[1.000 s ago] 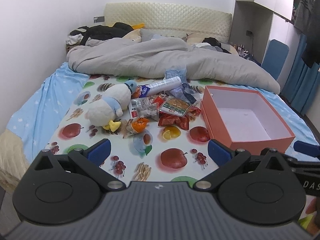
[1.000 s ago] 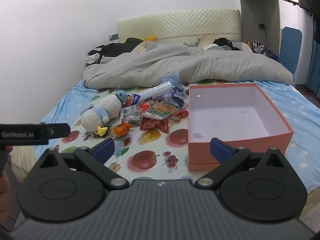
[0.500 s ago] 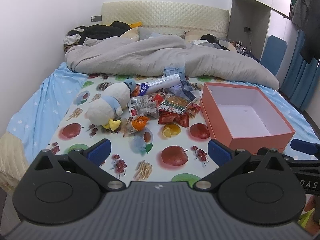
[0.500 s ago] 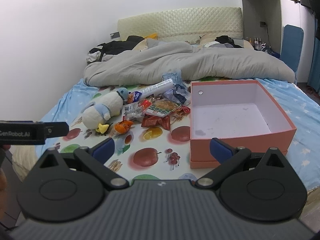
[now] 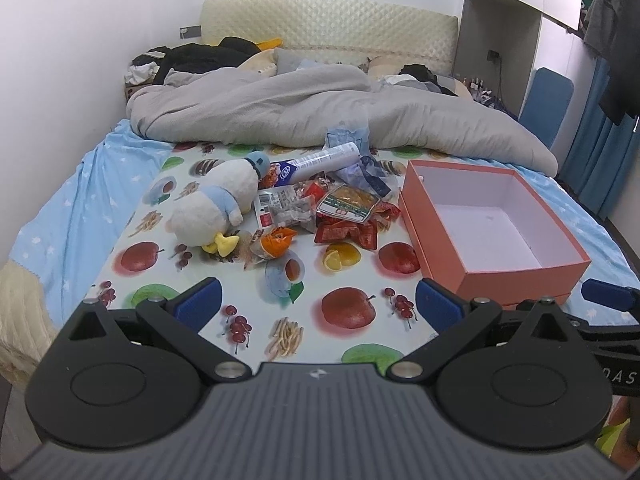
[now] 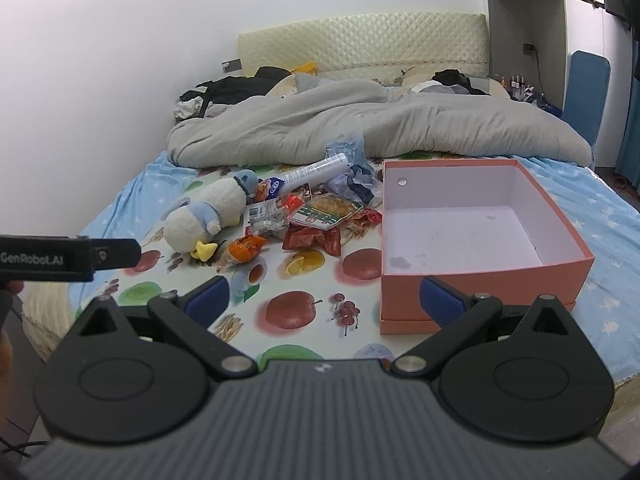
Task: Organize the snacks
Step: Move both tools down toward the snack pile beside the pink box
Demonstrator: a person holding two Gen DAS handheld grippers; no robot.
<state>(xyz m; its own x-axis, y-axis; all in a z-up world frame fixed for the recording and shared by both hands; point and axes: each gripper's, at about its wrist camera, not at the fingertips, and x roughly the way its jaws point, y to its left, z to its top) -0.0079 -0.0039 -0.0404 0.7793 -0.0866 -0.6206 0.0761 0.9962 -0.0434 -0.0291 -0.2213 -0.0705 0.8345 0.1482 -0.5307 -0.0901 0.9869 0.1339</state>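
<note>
Left claw (image 5: 318, 304): spread wide, holding nothing, above the near end of the bed (image 5: 72, 208).
Right claw (image 6: 324, 300): spread wide, holding nothing, just before the box's near wall.
Snack packets (image 5: 344, 210): heaped mid-bed, between the plush duck (image 5: 216, 208) and the pink box (image 5: 516, 274).
Box: open, nothing inside.
Grey duvet (image 5: 320, 112): bunched behind the heap.

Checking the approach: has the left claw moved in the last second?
Yes. The left claw has advanced toward the snack pile, judged against the pink box, which now looks larger and nearer.
</note>
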